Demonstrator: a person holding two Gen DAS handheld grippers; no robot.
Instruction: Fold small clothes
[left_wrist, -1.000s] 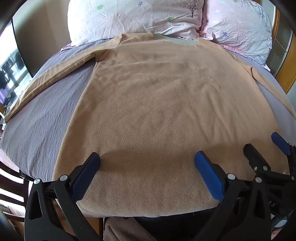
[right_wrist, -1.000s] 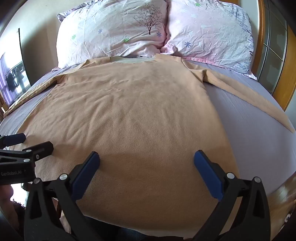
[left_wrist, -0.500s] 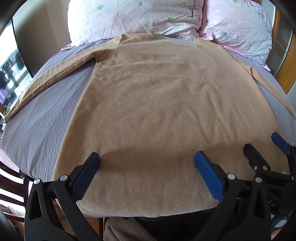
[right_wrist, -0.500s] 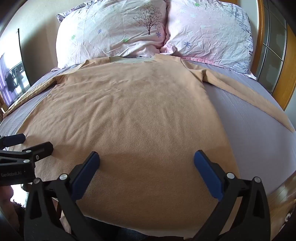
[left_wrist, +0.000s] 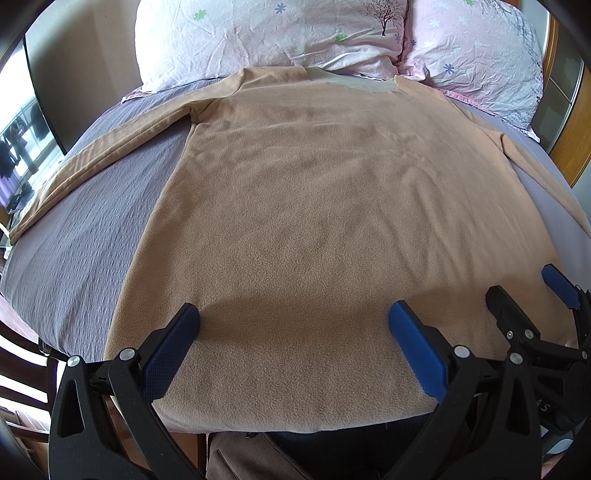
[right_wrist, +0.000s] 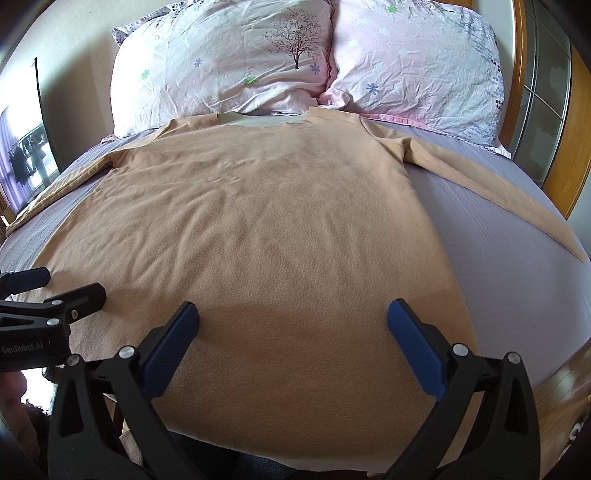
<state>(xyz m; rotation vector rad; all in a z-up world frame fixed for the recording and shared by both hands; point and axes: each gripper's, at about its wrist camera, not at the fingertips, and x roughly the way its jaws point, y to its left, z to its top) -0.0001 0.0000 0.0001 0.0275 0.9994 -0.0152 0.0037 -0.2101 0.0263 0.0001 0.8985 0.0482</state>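
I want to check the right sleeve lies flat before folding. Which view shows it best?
The right wrist view: the right sleeve runs in full across the bedsheet, flat. The left wrist view shows only a strip of it at the edge, past the shirt.

Daylight floods in from a blown-out window (left_wrist: 22, 155) on my left, leaving both views bright and sharp. My open jaws throw a soft shadow across the tan shirt (right_wrist: 266, 229) near the bed's foot edge. Fisheye bending and dark vignetting crowd every corner.
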